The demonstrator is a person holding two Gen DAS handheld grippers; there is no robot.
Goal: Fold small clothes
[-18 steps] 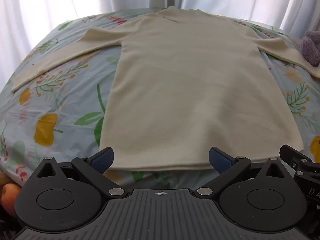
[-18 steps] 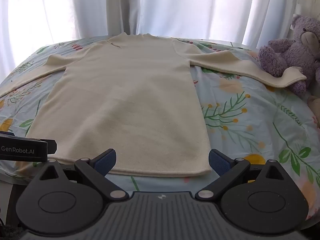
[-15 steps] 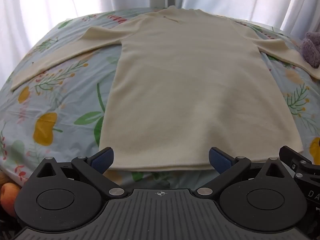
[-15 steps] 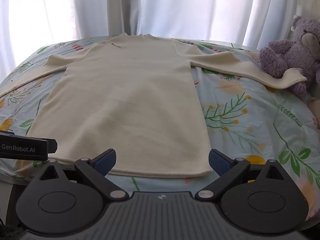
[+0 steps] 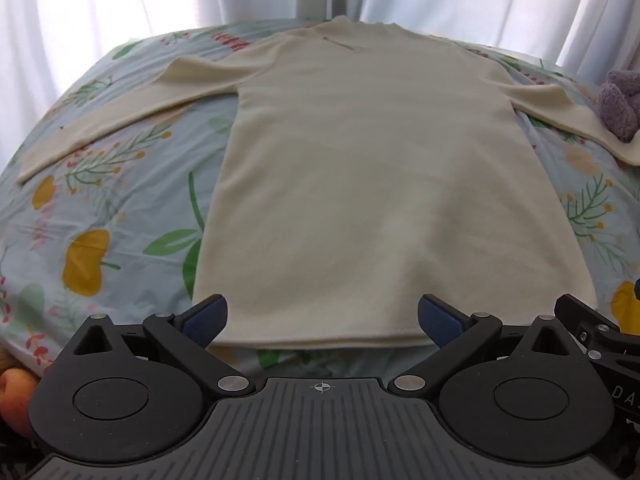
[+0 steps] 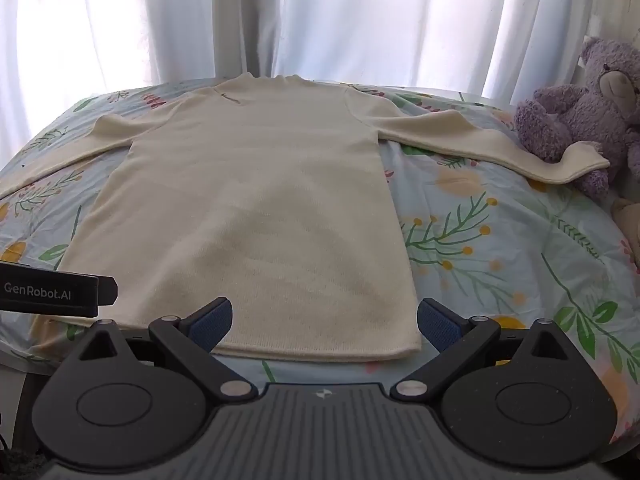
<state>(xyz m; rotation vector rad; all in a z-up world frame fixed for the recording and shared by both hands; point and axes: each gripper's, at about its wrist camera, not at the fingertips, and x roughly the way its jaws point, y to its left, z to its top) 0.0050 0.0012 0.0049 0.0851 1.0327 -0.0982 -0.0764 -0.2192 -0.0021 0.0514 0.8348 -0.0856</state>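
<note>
In the left wrist view, the cream sweater (image 5: 376,184) lay flat and face down or face up, which could not be told, on the flowered bedsheet (image 5: 120,216), collar at twelve o'clock and hem at six. One sleeve (image 5: 116,116) stretched out toward nine o'clock, the other toward three, its cuff touching a purple teddy bear (image 5: 616,104). The left gripper (image 5: 322,320) hung above the hem with its jaws wide and nothing between them. Part of the other tool showed at four o'clock.

In the right wrist view, the same sweater (image 6: 256,216) filled the centre, its right sleeve (image 6: 480,144) running to two o'clock and curling up against the bear (image 6: 588,108). The right gripper (image 6: 324,320) sat over the hem's right corner, jaws spread wide and empty. White curtains (image 6: 320,16) hung behind the bed.

No fold appeared to have been made; this looked like the opening approach. The next move likely called for lowering each tool to a hem corner or a sleeve, pinching only cloth and not sheet, then carrying it across evenly.
</note>
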